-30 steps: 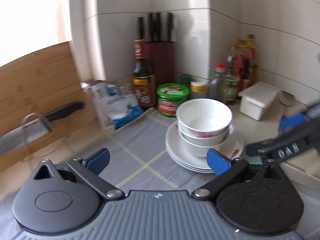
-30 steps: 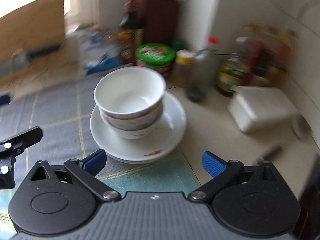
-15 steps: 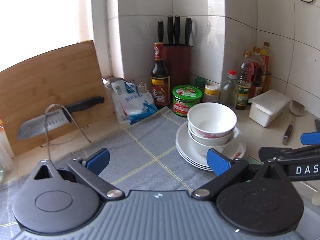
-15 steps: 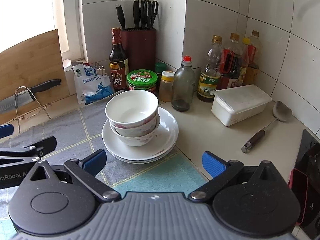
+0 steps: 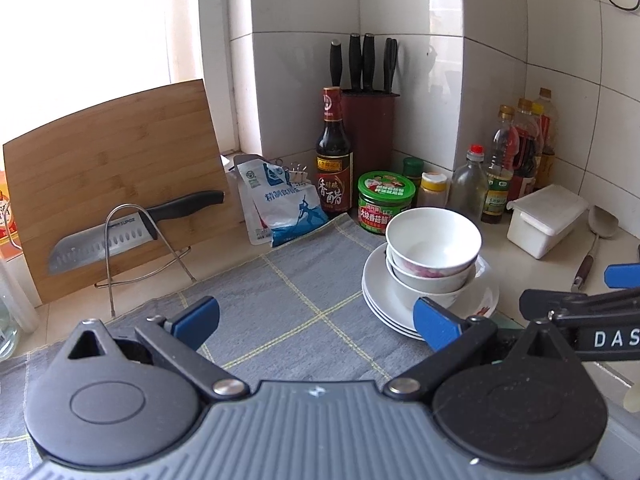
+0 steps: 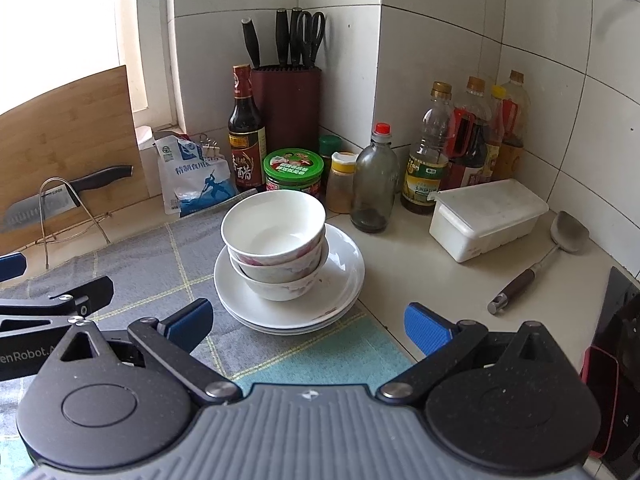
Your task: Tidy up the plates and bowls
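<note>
Two white bowls (image 5: 434,248) (image 6: 276,232) are nested one inside the other on a stack of white plates (image 5: 380,296) (image 6: 344,276), on a grey checked cloth (image 5: 280,292) (image 6: 160,264). My left gripper (image 5: 316,320) is open and empty, hanging above the cloth to the left of the stack. Just in front of the plates, my right gripper (image 6: 308,320) is also open and holds nothing. Each gripper's finger shows at the edge of the other's view.
Behind the stack stand a green-lidded jar (image 6: 293,170), a dark vinegar bottle (image 5: 334,156), a knife block (image 6: 286,108) and oil bottles (image 6: 468,140). A white lidded box (image 6: 488,216) and a ladle (image 6: 540,256) lie right. A cutting board and cleaver (image 5: 120,228) lean at left.
Both grippers have pulled back and up from the stack, so bowls and plates look smaller and farther. The bowls and plates have not moved. Both grippers stay open.
</note>
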Demonstrator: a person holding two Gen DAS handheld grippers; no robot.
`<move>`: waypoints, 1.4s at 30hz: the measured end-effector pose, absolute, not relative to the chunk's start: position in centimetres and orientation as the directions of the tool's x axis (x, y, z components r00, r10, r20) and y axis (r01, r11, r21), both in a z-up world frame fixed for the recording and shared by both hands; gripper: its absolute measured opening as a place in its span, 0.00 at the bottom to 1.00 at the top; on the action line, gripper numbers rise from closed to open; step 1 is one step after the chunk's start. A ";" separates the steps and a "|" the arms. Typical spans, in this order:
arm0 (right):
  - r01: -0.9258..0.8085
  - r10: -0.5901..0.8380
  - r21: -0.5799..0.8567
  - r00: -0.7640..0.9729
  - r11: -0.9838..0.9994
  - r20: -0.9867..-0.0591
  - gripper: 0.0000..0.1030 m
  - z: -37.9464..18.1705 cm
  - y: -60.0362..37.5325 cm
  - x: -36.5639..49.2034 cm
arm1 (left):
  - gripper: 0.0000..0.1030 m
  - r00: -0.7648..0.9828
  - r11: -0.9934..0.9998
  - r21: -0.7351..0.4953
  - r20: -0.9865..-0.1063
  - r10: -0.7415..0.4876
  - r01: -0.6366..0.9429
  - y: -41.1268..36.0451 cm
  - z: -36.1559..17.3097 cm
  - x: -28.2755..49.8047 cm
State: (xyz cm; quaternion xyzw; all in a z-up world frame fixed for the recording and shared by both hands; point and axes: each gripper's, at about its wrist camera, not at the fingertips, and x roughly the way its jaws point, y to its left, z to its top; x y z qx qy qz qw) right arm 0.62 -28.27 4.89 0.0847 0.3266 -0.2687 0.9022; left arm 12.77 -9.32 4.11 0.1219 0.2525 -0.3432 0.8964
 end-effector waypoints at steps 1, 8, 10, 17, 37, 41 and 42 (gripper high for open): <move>0.540 -0.431 -0.024 0.643 0.841 -0.633 1.00 4.9 -28.2 0.6 | 0.99 0.637 0.736 0.045 -0.537 -0.553 0.676 -9.3 4.1 12.7; 0.539 -0.431 -0.024 0.644 0.842 -0.632 1.00 5.0 -28.1 0.5 | 0.99 0.634 0.737 0.042 -0.543 -0.550 0.675 -9.0 4.2 12.5; 0.542 -0.434 -0.025 0.644 0.840 -0.630 1.00 5.1 -28.0 0.5 | 0.99 0.632 0.737 0.041 -0.546 -0.550 0.675 -9.0 4.2 12.5; 0.547 -0.439 -0.026 0.643 0.837 -0.628 1.00 5.2 -27.7 0.3 | 0.99 0.630 0.737 0.036 -0.548 -0.550 0.675 -8.9 4.2 12.5; 0.546 -0.443 -0.027 0.649 0.838 -0.619 1.00 5.5 -27.5 0.2 | 0.99 0.634 0.741 0.038 -0.547 -0.546 0.671 -8.8 4.5 12.5; 0.546 -0.444 -0.029 0.648 0.837 -0.619 1.00 5.6 -27.5 0.2 | 0.99 0.634 0.741 0.037 -0.547 -0.546 0.671 -8.8 4.5 12.5; 0.545 -0.443 -0.029 0.648 0.838 -0.619 1.00 5.6 -27.5 0.2 | 0.99 0.634 0.741 0.037 -0.547 -0.546 0.670 -8.8 4.5 12.4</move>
